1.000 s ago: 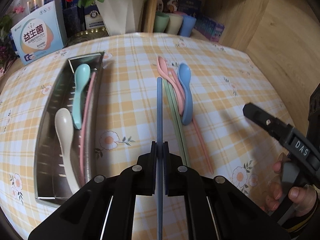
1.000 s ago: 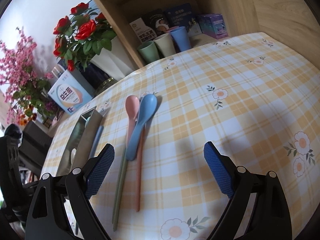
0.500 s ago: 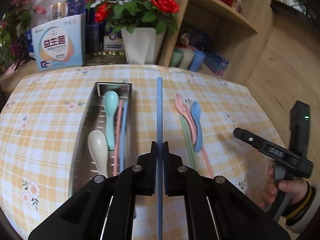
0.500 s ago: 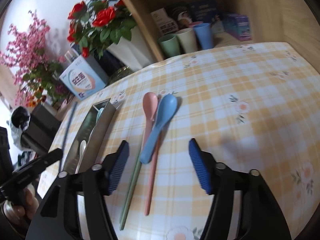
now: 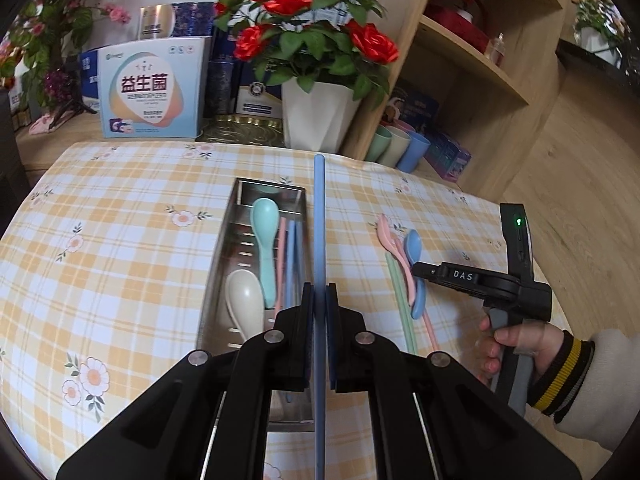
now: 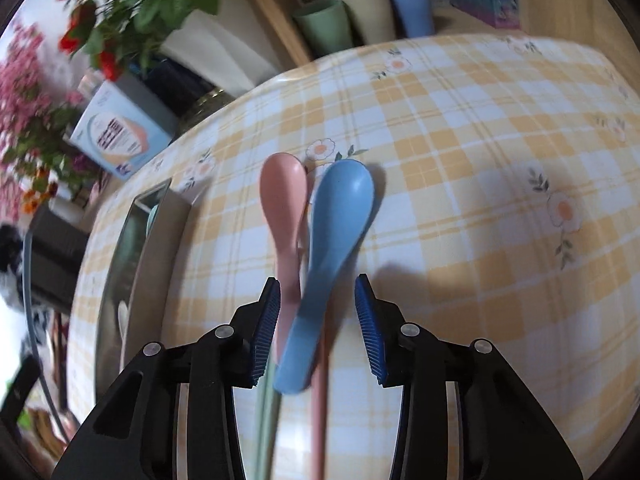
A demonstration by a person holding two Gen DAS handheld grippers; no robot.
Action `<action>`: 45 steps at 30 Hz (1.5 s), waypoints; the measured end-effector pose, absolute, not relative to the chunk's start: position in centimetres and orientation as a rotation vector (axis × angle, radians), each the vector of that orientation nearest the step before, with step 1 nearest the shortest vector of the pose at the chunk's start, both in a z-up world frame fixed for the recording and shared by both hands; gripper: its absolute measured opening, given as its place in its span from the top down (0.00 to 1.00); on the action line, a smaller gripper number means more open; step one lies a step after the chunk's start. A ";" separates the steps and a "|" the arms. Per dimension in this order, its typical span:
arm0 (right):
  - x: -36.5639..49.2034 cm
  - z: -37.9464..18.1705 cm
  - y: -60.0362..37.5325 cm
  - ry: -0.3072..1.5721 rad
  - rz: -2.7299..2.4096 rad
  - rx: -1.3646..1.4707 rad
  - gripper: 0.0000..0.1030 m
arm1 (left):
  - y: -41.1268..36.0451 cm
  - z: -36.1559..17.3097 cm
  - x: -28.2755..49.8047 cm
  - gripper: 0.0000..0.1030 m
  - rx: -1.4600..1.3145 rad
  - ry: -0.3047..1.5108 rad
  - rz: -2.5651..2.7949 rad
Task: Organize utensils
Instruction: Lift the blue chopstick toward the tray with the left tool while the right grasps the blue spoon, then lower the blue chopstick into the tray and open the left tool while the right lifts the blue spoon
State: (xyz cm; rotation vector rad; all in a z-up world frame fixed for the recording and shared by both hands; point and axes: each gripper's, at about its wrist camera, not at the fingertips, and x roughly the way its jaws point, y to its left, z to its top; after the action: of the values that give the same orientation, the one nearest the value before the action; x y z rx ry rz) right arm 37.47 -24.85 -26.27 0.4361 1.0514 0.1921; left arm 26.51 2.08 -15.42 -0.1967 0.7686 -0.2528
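Task judged roughly half done.

In steel tray (image 5: pixel 216 264): 2 spoons (teal spoon (image 5: pixel 265 240), cream spoon (image 5: pixel 245 304)), 1 pink chopstick (image 5: pixel 281 248), 1 blue chopstick in tray (image 5: pixel 291 256).

Left gripper (image 5: pixel 319 312): fingers pinching blue chopstick (image 5: pixel 319 220), held above tray's right edge, not yet deposited.

Right gripper (image 6: pixel 318 320): fingers spread, straddling handles of blue spoon (image 6: pixel 334 240) and pink spoon (image 6: pixel 282 208), no contact evident.

Left on surface (image 6: pixel 480 160): 2 spoons, green chopsticks (image 5: pixel 398 292) (appear 2), 1 loose pink chopstick (image 6: pixel 320 400).
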 end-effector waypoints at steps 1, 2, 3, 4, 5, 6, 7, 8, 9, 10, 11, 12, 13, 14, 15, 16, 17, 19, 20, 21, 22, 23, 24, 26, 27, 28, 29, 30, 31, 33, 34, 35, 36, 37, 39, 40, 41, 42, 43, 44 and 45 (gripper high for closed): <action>37.6 -26.4 -24.8 1.055 0.186 0.454 0.63 | 2.3 -15.5 26.5 0.95 -0.201 0.768 -0.251; 37.8 -26.7 -24.7 1.063 0.176 0.468 0.63 | 2.5 -15.5 26.5 0.95 -0.205 0.767 -0.251; 37.9 -26.9 -24.6 1.067 0.169 0.483 0.64 | 2.6 -15.5 26.5 0.95 -0.208 0.768 -0.252; 38.0 -27.0 -24.5 1.071 0.159 0.497 0.65 | 2.8 -15.5 26.5 0.95 -0.212 0.768 -0.253; 38.1 -27.2 -24.5 1.079 0.146 0.524 0.67 | 2.9 -15.6 26.5 0.95 -0.214 0.768 -0.253; 38.2 -27.3 -24.4 1.077 0.137 0.541 0.69 | 3.0 -15.6 26.4 0.95 -0.216 0.768 -0.254; 38.2 -27.4 -24.5 1.074 0.131 0.563 0.70 | 3.1 -15.6 26.4 0.95 -0.220 0.767 -0.254; 38.2 -27.5 -24.5 1.074 0.128 0.592 0.73 | 3.2 -15.6 26.4 0.95 -0.222 0.767 -0.255; 38.2 -27.6 -24.5 1.073 0.122 0.611 0.76 | 3.2 -15.6 26.4 0.95 -0.223 0.767 -0.255; 38.1 -27.7 -24.5 1.070 0.119 0.625 0.78 | 3.3 -15.6 26.4 0.95 -0.225 0.768 -0.254; 38.0 -27.6 -24.4 1.063 0.115 0.636 0.80 | 3.3 -15.6 26.4 0.95 -0.227 0.768 -0.255; 37.9 -27.5 -24.3 1.059 0.111 0.637 0.83 | 3.3 -15.6 26.4 0.95 -0.228 0.768 -0.255; 37.9 -27.4 -24.3 1.057 0.110 0.635 0.85 | 3.3 -15.6 26.4 0.95 -0.229 0.768 -0.255; 37.9 -27.3 -24.2 1.055 0.113 0.632 0.85 | 3.3 -15.6 26.4 0.95 -0.230 0.768 -0.255; 37.8 -27.2 -24.1 1.052 0.111 0.622 0.85 | 3.3 -15.7 26.4 0.95 -0.231 0.769 -0.254; 37.6 -27.0 -24.0 1.047 0.111 0.606 0.85 | 3.3 -15.7 26.4 0.95 -0.232 0.769 -0.255; 37.5 -26.9 -24.0 1.043 0.113 0.600 0.85 | 3.2 -15.7 26.4 0.95 -0.233 0.770 -0.255; 37.2 -26.8 -23.9 1.036 0.115 0.587 0.85 | 3.2 -15.7 26.4 0.95 -0.233 0.772 -0.257; 37.0 -26.5 -23.8 1.031 0.114 0.559 0.85 | 3.1 -15.7 26.4 0.95 -0.232 0.774 -0.258; 36.9 -26.3 -23.5 1.026 0.115 0.521 0.85 | 3.1 -15.7 26.4 0.95 -0.231 0.775 -0.259; 36.6 -26.0 -23.2 1.019 0.118 0.479 0.85 | 3.0 -15.8 26.4 0.95 -0.230 0.777 -0.260; 36.2 -25.7 -22.9 1.010 0.124 0.427 0.85 | 2.9 -15.8 26.4 0.95 -0.230 0.778 -0.260; 35.8 -25.4 -22.7 0.999 0.132 0.384 0.85 | 2.9 -15.8 26.4 0.95 -0.230 0.779 -0.260; 34.6 -24.9 -22.3 0.975 0.147 0.322 0.85 | 2.9 -15.9 26.5 0.95 -0.232 0.784 -0.261; 34.0 -24.7 -22.3 0.966 0.151 0.313 0.85 | 2.9 -16.0 26.5 0.95 -0.234 0.787 -0.261; 33.5 -24.6 -22.4 0.958 0.154 0.312 0.85 | 2.9 -16.1 26.6 0.95 -0.238 0.792 -0.262; 32.9 -24.4 -22.5 0.948 0.154 0.320 0.85 | 2.8 -16.3 26.6 0.95 -0.241 0.796 -0.262; 32.2 -24.2 -22.8 0.937 0.153 0.341 0.85 | 2.8 -16.4 26.7 0.95 -0.245 0.801 -0.263; 31.6 -24.0 -23.1 0.925 0.152 0.378 0.85 | 2.8 -16.5 26.7 0.95 -0.249 0.806 -0.265; 30.6 -23.8 -23.6 0.909 0.150 0.444 0.85 | 2.7 -16.5 26.8 0.95 -0.254 0.812 -0.268; 30.2 -23.8 -23.8 0.904 0.152 0.470 0.85 | 2.8 -16.5 26.8 0.95 -0.256 0.815 -0.268; 29.8 -23.8 -23.9 0.902 0.156 0.493 0.85 | 2.9 -16.5 27.0 0.95 -0.259 0.820 -0.270; 29.5 -23.7 -23.9 0.901 0.161 0.502 0.85 | 3.0 -16.5 27.2 0.95 -0.266 0.830 -0.275; 29.3 -23.7 -24.0 0.900 0.166 0.507 0.85 | 3.2 -16.6 27.5 0.95 -0.272 0.840 -0.275; 29.2 -23.6 -24.0 0.894 0.172 0.517 0.85 | 3.7 -16.6 28.0 0.95 -0.285 0.856 -0.269; 29.1 -23.4 -24.1 0.888 0.177 0.524 0.85 | 4.1 -16.7 28.5 0.95 -0.303 0.869 -0.270; 29.0 -23.2 -24.2 0.878 0.181 0.530 0.85 | 4.3 -16.8 28.8 0.95 -0.317 0.878 -0.271; 29.0 -23.0 -24.4 0.870 0.184 0.536 0.85 | 4.6 -16.9 29.3 0.95 -0.332 0.895 -0.278; 29.0 -22.8 -24.5 0.863 0.188 0.543 0.85 | 4.8 -17.0 29.9 0.95 -0.339 0.904 -0.278; 29.0 -22.7 -24.7 0.857 0.189 0.549 0.85 | 4.8 -17.1 30.4 0.95 -0.331 0.908 -0.278; 29.0 -22.6 -24.8 0.851 0.191 0.556 0.85 | 4.7 -17.1 31.2 0.95 -0.313 0.915 -0.277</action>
State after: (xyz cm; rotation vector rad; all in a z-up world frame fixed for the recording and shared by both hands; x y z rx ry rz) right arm 28.97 -24.79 -22.59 0.5557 0.8506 0.1912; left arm 31.15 4.70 -17.15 -0.3130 0.9150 -0.2768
